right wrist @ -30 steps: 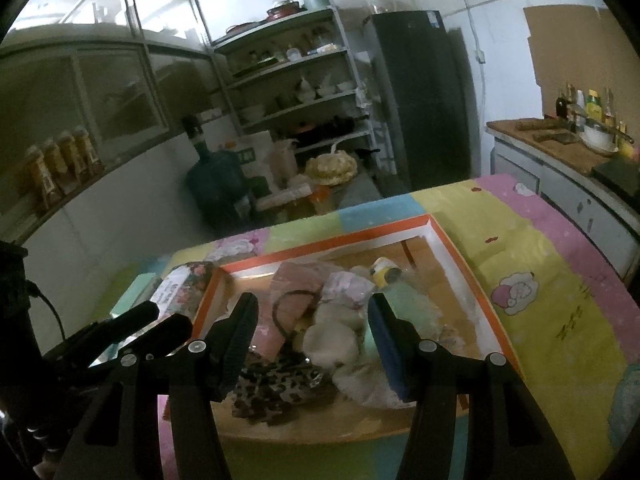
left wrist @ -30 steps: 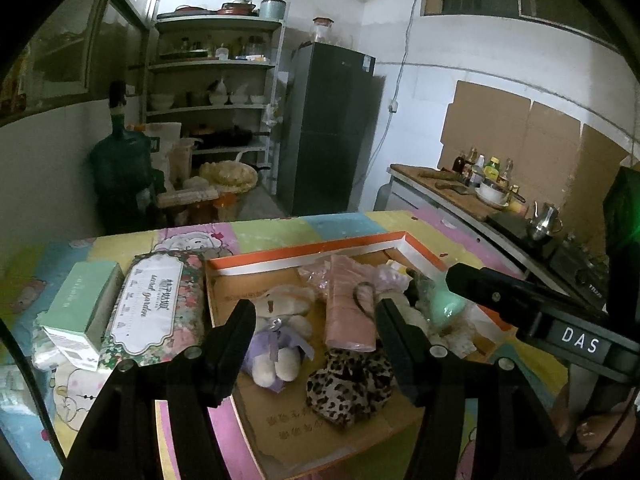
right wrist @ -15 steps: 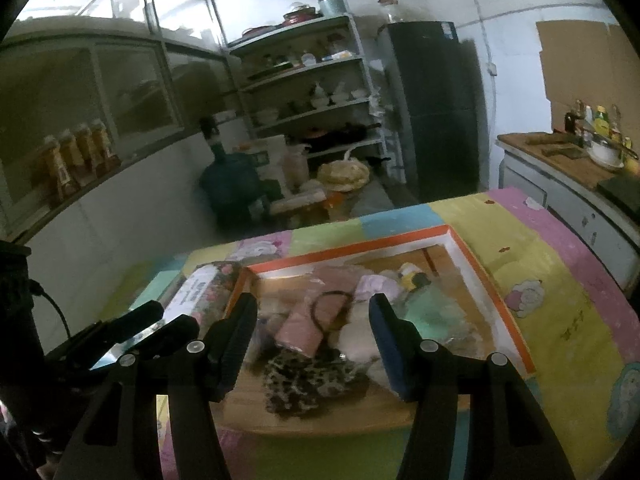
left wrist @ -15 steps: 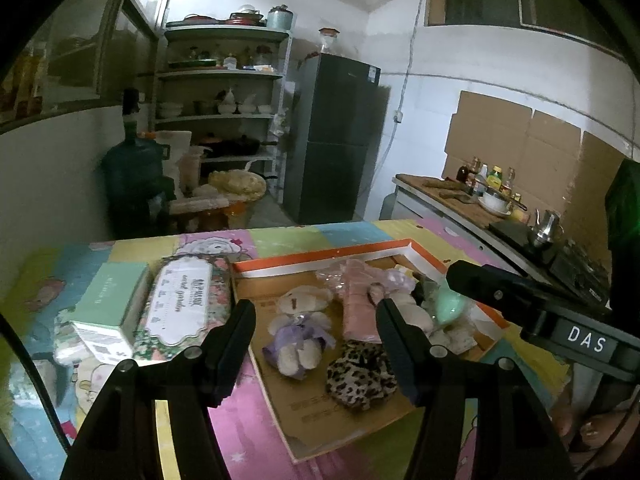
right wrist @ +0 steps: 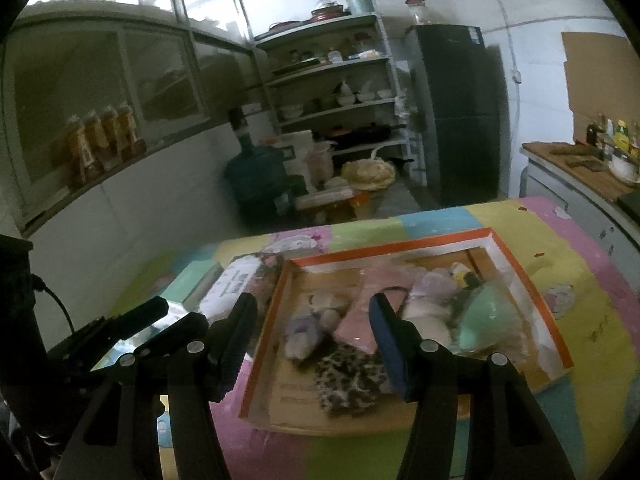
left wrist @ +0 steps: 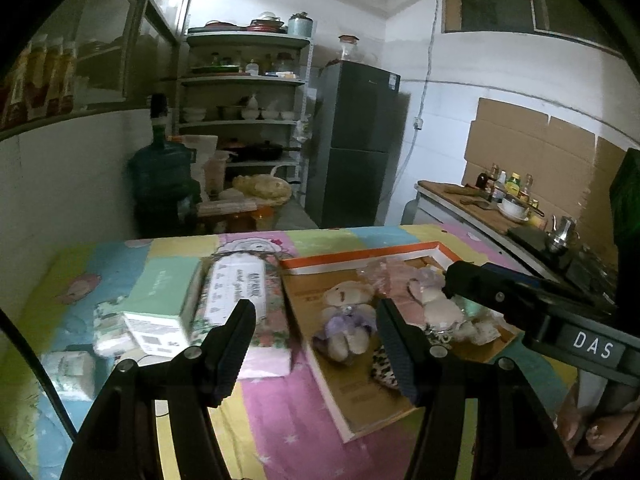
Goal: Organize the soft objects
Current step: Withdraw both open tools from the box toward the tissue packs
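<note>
**Both grippers spread above a tray of soft toys**

The left gripper (left wrist: 316,340) hangs over the near edge of a patchwork cloth (left wrist: 280,412), its 2 fingers wide apart and holding nothing; between them shows the left rim of the tray (left wrist: 320,364) and a small bear (left wrist: 346,312) in a lilac dress, lying on its back on the cardboard floor. The right gripper (right wrist: 312,340) is likewise spread and empty, poised over the front of the same tray (right wrist: 400,246); in the left view its dark body (left wrist: 532,304) crosses the tray's right side.

The tray is shallow, with an orange and white rim, and sits on the right half of the table. Inside it, from the right view: the bear (right wrist: 308,328) at the left; a leopard pouch (right wrist: 350,378) near the front edge; a pink cloth (right wrist: 366,320) with a dark loop on it, just behind the pouch; a white plush (right wrist: 424,320) in the middle; a mint toy (right wrist: 484,320) at the right, under clear wrap. These lie close together, several touching.

Left of the tray, on the cloth, a floral pack (left wrist: 240,292) lies just beside the rim; a green box (left wrist: 164,304) leans against its far side; smaller white packets (left wrist: 68,364) sit nearer the table's left edge, blurred.
</note>
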Tool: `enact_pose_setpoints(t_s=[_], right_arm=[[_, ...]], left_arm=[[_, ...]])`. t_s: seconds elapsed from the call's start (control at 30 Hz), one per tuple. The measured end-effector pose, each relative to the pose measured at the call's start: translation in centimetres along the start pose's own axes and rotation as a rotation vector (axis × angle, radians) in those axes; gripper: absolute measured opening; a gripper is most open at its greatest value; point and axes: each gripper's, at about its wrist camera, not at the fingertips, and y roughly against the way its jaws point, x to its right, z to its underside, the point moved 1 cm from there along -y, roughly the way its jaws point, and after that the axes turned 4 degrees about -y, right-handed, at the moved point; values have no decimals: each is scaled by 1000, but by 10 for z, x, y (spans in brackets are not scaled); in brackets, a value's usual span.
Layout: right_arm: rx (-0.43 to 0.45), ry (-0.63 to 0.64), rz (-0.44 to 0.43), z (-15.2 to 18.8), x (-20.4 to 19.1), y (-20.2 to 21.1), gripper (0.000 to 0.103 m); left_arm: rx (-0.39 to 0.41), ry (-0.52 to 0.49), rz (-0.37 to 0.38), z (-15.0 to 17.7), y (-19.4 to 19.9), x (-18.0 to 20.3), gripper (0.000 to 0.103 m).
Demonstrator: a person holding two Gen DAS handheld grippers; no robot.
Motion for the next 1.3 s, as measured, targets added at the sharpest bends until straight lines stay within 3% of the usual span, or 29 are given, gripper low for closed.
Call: enact_pose_setpoints(t_s=[1.3], right_arm=[[-95, 132, -123, 32, -111, -54, 60]], left_arm=[[0, 90, -199, 36, 37, -101, 62]])
